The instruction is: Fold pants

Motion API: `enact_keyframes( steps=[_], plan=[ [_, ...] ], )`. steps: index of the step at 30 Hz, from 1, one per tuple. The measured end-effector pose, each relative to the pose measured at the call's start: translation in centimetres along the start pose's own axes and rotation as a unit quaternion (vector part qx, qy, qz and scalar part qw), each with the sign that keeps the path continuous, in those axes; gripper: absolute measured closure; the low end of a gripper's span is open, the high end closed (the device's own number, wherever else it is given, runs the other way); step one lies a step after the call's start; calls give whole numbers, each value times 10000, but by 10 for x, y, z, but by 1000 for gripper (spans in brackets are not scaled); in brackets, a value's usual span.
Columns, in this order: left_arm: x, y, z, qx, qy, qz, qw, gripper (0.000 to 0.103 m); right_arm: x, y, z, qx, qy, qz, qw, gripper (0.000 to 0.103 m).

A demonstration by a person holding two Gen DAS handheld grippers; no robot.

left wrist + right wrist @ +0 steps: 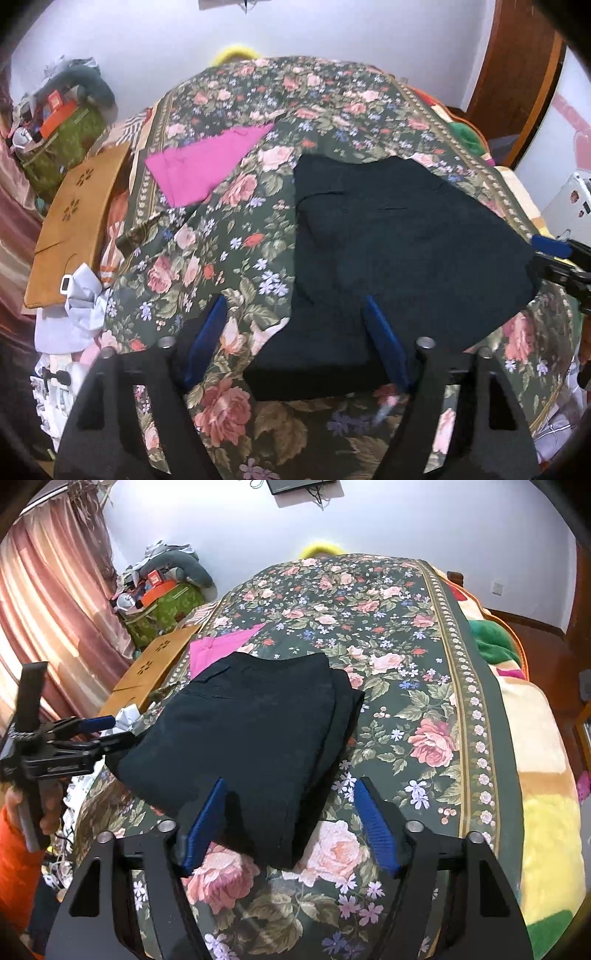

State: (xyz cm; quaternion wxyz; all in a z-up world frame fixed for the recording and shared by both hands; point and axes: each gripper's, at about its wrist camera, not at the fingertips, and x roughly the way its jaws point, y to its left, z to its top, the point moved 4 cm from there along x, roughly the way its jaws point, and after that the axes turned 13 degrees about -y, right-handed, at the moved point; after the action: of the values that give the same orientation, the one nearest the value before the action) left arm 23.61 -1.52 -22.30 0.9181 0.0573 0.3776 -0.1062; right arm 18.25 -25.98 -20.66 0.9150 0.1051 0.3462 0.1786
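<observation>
Folded pants (255, 734) on floral bedspread (406, 657)

Left wrist view: looks steeply down from close above the near left part of the bed (332, 110), facing the far wall (147, 44). Right wrist view: the same heading, from close above the near right. Both share the folded black pants (406, 229) (251, 731) and the pink cloth (207, 162) (221, 644).

Soft daylight, mild blur, fisheye-warped edges
</observation>
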Motion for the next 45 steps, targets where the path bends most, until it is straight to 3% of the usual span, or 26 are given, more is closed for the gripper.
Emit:
enact_keyframes(
  steps=[2, 4, 10, 13, 16, 20, 27, 31, 34, 38, 45],
  plan=[
    [5, -2, -4, 63, 54, 59, 9999, 55, 4, 1, -2, 64, 47, 83, 9999, 57],
    [15, -1, -13, 24, 199, 118, 9997, 66, 8, 1, -5, 113, 126, 177, 9997, 67],
    [10, 12, -21, -272, 16, 249, 9993, 70, 11, 3, -13, -125, 173, 119, 9997, 75],
    [10, 19, -26, -192, 81, 427, 9989, 72, 10, 1, -15, -140, 190, 94, 9997, 80],
    [18, 31, -38, -252, 329, 619, 9972, 81, 8, -2, -17, -94, 180, 85, 9998, 81],
    [27, 47, -53, -843, 497, 223, 9949, 81, 7, -7, -21, 100, 117, 85, 9998, 81],
    [17, 54, -31, -590, 354, 467, 9965, 81, 1, -9, -11, 115, 170, 9, 9998, 78],
    [9, 50, 0, -432, 65, 354, 9984, 75, -4, -14, 6, -60, 75, -196, 9998, 71],
    [8, 44, 27, -326, -184, 272, 9989, 54, 1, -21, 21, -95, -20, -253, 9996, 63],
    [18, 34, 58, -287, -328, 113, 9990, 35, 15, -27, 37, -121, -11, -229, 9997, 63],
    [60, 11, 92, 17, -253, -23, 9997, 24, 57, -33, 56, -160, 207, -54, 9996, 63]
  ],
)
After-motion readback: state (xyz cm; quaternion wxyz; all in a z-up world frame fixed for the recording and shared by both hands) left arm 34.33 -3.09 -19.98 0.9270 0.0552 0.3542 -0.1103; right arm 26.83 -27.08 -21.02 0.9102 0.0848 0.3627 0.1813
